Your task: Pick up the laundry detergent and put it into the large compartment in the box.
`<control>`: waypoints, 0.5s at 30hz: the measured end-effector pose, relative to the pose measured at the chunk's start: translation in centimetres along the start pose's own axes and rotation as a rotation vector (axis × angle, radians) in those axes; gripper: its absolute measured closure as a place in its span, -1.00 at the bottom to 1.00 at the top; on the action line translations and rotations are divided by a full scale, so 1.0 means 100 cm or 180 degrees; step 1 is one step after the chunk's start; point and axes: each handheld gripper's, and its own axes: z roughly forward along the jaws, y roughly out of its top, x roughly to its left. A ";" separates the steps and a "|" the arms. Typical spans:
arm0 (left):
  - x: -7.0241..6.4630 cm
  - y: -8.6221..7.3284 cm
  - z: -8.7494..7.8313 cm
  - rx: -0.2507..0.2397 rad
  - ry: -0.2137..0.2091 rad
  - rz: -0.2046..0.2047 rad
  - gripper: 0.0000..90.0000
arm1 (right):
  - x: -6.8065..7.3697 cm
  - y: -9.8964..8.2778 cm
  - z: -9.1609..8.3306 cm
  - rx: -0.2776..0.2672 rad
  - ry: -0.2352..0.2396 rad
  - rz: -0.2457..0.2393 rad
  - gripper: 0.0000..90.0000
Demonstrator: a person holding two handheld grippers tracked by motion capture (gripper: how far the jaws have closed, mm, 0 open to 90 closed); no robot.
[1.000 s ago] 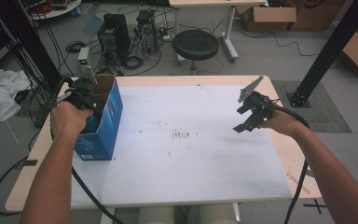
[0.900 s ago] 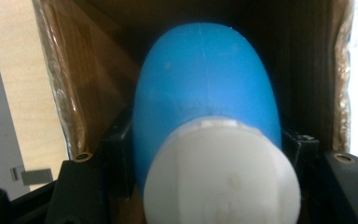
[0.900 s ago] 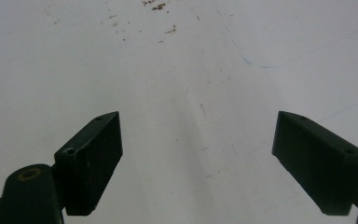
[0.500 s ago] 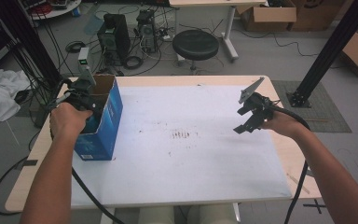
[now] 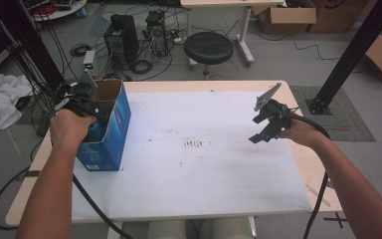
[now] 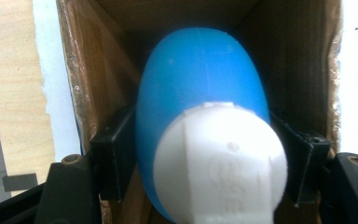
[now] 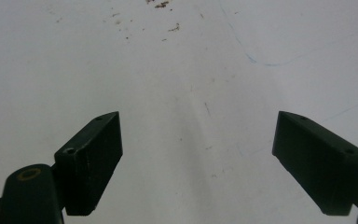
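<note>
Our left gripper [image 6: 205,158], inside the box [image 5: 110,130], has just been opening around the blue bottle [image 6: 200,93]. With the jaws beside it rather than pinching, we judge it released. Our right gripper [image 7: 200,163] hangs spread above the table [image 5: 204,164].

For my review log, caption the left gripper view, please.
Blue bottle with white cap inside the cardboard box, between the left hand-held gripper jaws, which have just been opening.
</note>
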 end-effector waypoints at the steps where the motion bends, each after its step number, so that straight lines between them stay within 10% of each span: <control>1: 0.000 0.000 0.000 -0.0009 -0.0010 -0.0009 -0.31 | 0.000 0.000 0.000 0.0004 0.0002 -0.0001 -0.65; 15: 0.002 0.002 -0.017 -0.0072 -0.0024 -0.0023 -0.39 | 0.001 0.002 -0.003 -0.0006 0.0003 0.0004 -0.66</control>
